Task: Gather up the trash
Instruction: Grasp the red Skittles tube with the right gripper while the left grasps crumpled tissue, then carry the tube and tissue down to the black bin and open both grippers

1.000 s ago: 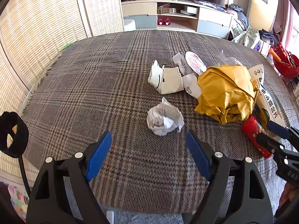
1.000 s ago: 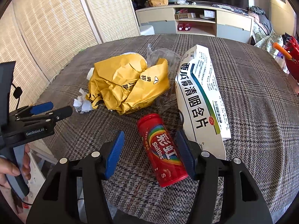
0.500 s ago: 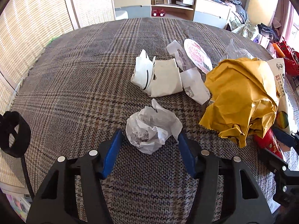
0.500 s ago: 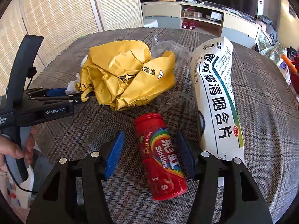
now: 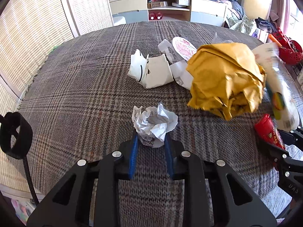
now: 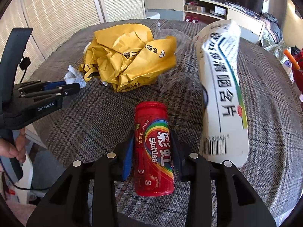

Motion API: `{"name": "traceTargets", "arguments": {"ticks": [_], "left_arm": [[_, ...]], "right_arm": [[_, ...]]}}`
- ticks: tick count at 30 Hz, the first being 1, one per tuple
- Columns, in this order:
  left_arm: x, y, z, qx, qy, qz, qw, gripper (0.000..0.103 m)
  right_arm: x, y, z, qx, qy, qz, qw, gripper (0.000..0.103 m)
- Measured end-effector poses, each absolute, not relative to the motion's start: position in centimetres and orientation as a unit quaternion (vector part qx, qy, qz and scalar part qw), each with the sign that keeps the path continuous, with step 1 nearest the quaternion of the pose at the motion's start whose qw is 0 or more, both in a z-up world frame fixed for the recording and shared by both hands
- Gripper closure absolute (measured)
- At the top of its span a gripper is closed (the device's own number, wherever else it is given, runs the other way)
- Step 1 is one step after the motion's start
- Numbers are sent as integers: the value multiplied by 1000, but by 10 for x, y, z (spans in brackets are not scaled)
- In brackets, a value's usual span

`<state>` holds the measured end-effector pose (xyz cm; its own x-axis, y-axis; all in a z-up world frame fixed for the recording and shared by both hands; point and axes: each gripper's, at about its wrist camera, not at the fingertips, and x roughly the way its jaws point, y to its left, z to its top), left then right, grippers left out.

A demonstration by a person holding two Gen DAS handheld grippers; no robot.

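Two grippers each clamp one piece of trash, so both hands can carry something off in a single trip. The left gripper [image 5: 151,141] has its jaws closed on the lower part of a paper ball [image 5: 154,124], squeezing the base where it is most compact. The right gripper [image 6: 152,151] has its jaws pressed against both sides of a red candy tube [image 6: 153,147], gripped across its middle so the round body cannot roll away. The rest lies on the plaid tablecloth [image 5: 85,87]: a yellow bag [image 6: 128,56], a white box [image 6: 221,87] beside the tube, and a torn cup [image 5: 151,71] further back.
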<state>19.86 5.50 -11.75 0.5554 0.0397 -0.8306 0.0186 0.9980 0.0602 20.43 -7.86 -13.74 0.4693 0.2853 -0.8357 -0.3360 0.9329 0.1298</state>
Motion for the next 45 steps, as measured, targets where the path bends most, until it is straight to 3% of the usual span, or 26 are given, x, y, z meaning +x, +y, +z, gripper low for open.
{"name": "traceTargets", "arguments": {"ticks": [24, 45], "left_arm": [[46, -11, -99, 40, 460, -74, 884, 82], [-16, -52, -192, 22, 553, -118, 825, 82]], "right_arm": [[88, -124, -137, 60, 500, 183, 845, 66], [36, -150, -191, 107, 539, 130, 825, 66]]}}
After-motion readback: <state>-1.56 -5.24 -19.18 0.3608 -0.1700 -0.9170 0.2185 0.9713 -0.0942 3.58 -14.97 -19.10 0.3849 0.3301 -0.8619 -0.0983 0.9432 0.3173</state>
